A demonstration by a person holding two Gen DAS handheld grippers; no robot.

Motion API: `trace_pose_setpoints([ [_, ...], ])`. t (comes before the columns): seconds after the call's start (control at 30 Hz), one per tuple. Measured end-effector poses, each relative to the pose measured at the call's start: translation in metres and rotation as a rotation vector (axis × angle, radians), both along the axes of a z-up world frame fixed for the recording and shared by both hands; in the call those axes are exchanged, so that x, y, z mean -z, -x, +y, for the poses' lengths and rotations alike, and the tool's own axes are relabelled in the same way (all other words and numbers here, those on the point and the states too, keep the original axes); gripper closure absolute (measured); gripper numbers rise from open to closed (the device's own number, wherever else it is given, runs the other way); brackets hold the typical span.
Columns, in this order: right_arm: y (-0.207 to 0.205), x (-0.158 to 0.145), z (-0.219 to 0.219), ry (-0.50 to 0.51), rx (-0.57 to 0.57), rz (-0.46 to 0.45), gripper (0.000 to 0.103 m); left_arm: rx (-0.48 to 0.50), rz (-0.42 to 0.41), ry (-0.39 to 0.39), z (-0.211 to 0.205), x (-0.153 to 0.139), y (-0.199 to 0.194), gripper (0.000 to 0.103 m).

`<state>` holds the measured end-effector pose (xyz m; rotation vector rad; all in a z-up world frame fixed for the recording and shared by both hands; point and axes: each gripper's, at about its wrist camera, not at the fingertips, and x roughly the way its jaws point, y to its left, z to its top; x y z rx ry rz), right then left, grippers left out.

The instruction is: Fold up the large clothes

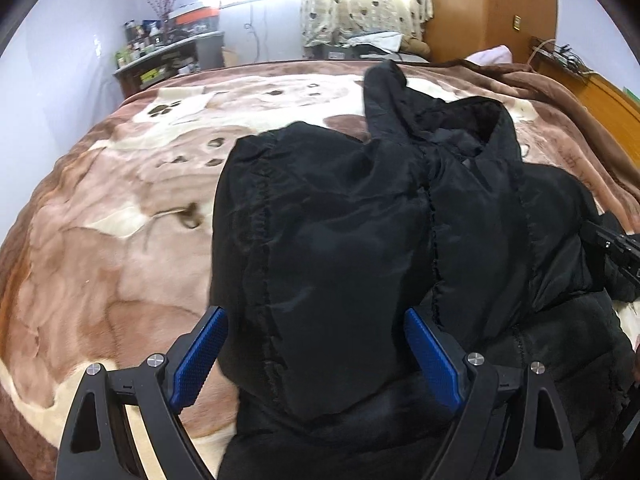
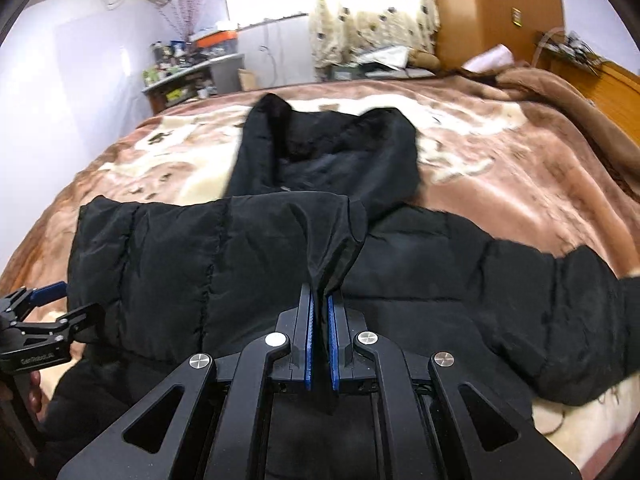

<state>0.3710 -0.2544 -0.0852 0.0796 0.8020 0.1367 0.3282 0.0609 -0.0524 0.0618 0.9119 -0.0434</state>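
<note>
A black puffer jacket [image 1: 340, 220] lies on the bed, its hood [image 2: 320, 152] toward the far side. In the right wrist view my right gripper [image 2: 319, 294] is shut on a raised fold of the jacket [image 2: 180, 260], near where the sleeve folded across the body ends. My left gripper [image 1: 316, 316] stands wide open just over the jacket's near part. Black fabric lies between its blue pads [image 1: 200, 356], which do not press on it. The right gripper [image 1: 616, 248] shows at the right edge of the left view. The left gripper [image 2: 40, 308] shows at the left edge of the right view.
A brown and cream patterned blanket [image 1: 120, 220] covers the bed. Behind the bed, a cluttered shelf [image 1: 160, 48] stands at the left, a curtain [image 1: 360, 0] in the middle and a wooden wardrobe [image 1: 488, 8] at the right. A wooden headboard [image 1: 608, 100] runs along the right.
</note>
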Motion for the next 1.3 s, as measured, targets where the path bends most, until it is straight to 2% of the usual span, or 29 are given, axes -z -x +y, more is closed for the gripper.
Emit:
trace_pose_setpoints([
  [0.1, -0.004, 0.009, -0.018, 0.002, 0.056, 0.024, 0.097, 0.008, -0.012, -0.007, -0.009, 0.002, -0.001, 0.013],
  [0.2, -0.008, 0.018, -0.03, 0.0, 0.088, 0.05, 0.097, 0.003, 0.009, -0.008, -0.01, 0.01, -0.007, 0.013],
  [0.37, -0.007, 0.029, -0.031, 0.089, 0.088, 0.058, 0.097, -0.014, 0.041, -0.019, -0.01, 0.025, -0.015, 0.013],
  [0.67, -0.014, 0.053, -0.033, 0.151, 0.103, 0.105, 0.095, -0.028, 0.083, -0.093, -0.013, 0.043, -0.026, 0.013],
  [0.77, -0.015, 0.057, -0.034, 0.167, 0.108, 0.113, 0.093, -0.026, 0.082, -0.104, -0.016, 0.045, -0.027, 0.013],
  [0.87, -0.017, 0.06, -0.033, 0.195, 0.107, 0.137, 0.083, -0.029, 0.086, -0.115, -0.016, 0.047, -0.028, 0.011],
  [1.03, -0.007, 0.048, -0.04, 0.178, 0.148, 0.133, 0.08, -0.046, 0.115, -0.109, -0.015, 0.047, -0.029, 0.011],
  [1.17, 0.01, 0.036, -0.06, 0.127, 0.202, 0.12, 0.071, -0.064, 0.133, -0.103, -0.014, 0.045, -0.023, 0.011],
  [1.23, 0.017, 0.031, -0.067, 0.122, 0.212, 0.12, 0.07, -0.069, 0.133, -0.103, -0.014, 0.041, -0.018, 0.011],
  [1.3, 0.03, 0.023, -0.078, 0.115, 0.229, 0.105, 0.07, -0.067, 0.122, -0.072, -0.015, 0.033, -0.01, 0.011],
])
